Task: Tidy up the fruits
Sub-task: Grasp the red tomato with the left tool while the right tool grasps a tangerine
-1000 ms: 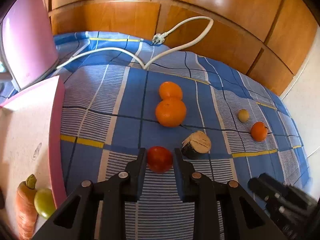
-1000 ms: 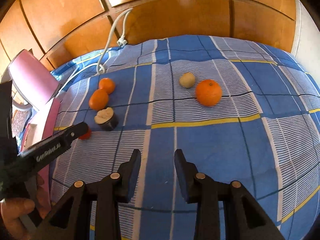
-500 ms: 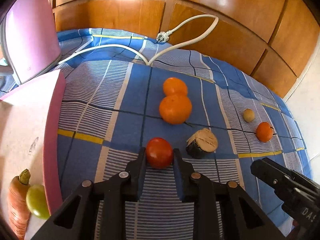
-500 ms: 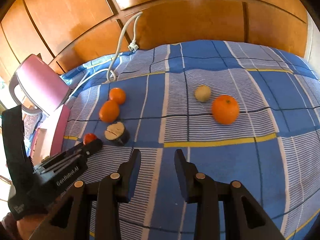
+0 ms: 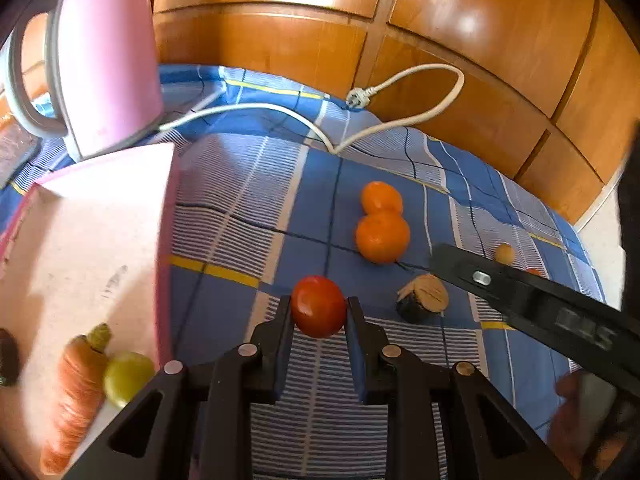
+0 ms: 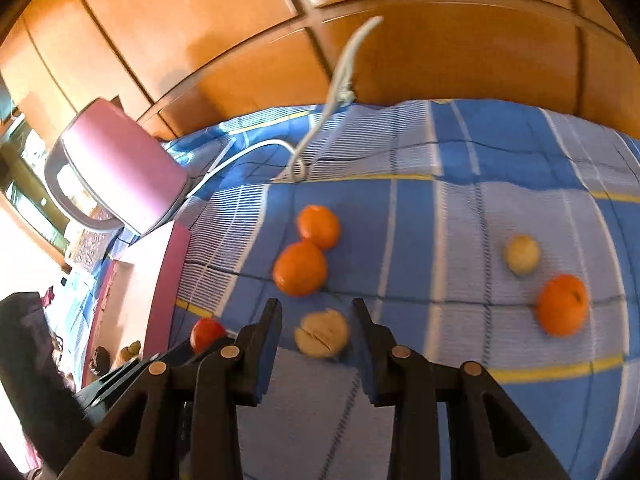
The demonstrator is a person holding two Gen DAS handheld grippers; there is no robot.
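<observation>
Your left gripper (image 5: 319,312) has its jaws clamped on the red tomato (image 5: 318,306), one pad pressed to each side, with the checked blue cloth (image 5: 240,200) just below. What the coming move turns on, as I read it, is the pink tray (image 5: 80,240) lying to that gripper's left, its near edge close beside the fingers; a carrot (image 5: 76,392) and a small green fruit (image 5: 126,376) already lie in its near corner, so you would do well to aim for the bare floor beyond them. Your right gripper (image 6: 316,332) holds nothing: its jaws stand apart and frame the halved brown fruit (image 6: 322,338), cut face up, on the cloth straight ahead, though whether the pads flank it or hover short of it I cannot tell. Two oranges (image 6: 306,250) sit touching just beyond it; a third orange (image 6: 562,304) and a pale round fruit (image 6: 522,254) lie well off to the right, nearer your right hand.
</observation>
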